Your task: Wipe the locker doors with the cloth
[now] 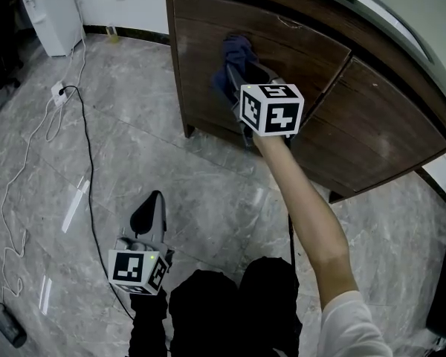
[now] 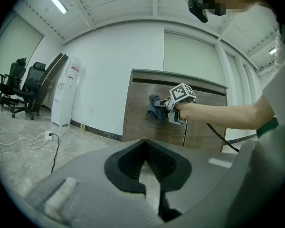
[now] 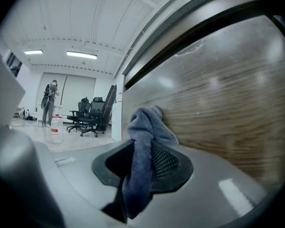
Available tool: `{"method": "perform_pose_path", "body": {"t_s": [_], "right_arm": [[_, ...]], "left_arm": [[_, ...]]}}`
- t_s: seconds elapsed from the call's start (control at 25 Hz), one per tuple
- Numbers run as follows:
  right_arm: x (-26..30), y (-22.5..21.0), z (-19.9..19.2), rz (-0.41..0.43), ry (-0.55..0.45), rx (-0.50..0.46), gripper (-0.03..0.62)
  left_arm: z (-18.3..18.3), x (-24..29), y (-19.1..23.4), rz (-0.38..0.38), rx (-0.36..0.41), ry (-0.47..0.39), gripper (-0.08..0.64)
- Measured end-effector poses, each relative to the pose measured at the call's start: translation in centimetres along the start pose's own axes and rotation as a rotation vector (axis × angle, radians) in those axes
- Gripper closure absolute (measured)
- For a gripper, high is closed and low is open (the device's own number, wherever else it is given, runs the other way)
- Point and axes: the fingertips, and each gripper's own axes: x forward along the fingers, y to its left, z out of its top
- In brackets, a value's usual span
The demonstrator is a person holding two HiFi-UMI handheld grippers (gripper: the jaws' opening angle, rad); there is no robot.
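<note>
Right gripper (image 3: 143, 171) has its jaws pinched on a blue-grey cloth (image 3: 145, 137), which bunches out past the fingertips. The bunched end presses flat against the brown wooden locker door (image 1: 201, 65), on the upper part of the left-hand door and a little below its top edge. Left gripper (image 2: 145, 167) is held low over the grey floor (image 1: 208, 192), well apart from the locker, jaws pressed together with nothing between them.

The cloth (image 1: 236, 52) lies against the locker door (image 1: 201, 88), between the jaws of the right gripper (image 1: 239, 74); the left gripper (image 1: 150, 208) sits well apart, apparently just right of the cable (image 1: 89, 184).
</note>
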Motion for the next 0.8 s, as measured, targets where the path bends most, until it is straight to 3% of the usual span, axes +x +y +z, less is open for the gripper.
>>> {"method": "perform_pose_path", "body": {"t_s": [0.8], "right_arm": [[0.2, 1.0, 7.9, -0.003, -0.104, -0.031, 0.489]], "left_arm": [[1.2, -0.9, 1.1, 0.012, -0.003, -0.022, 0.557]]}}
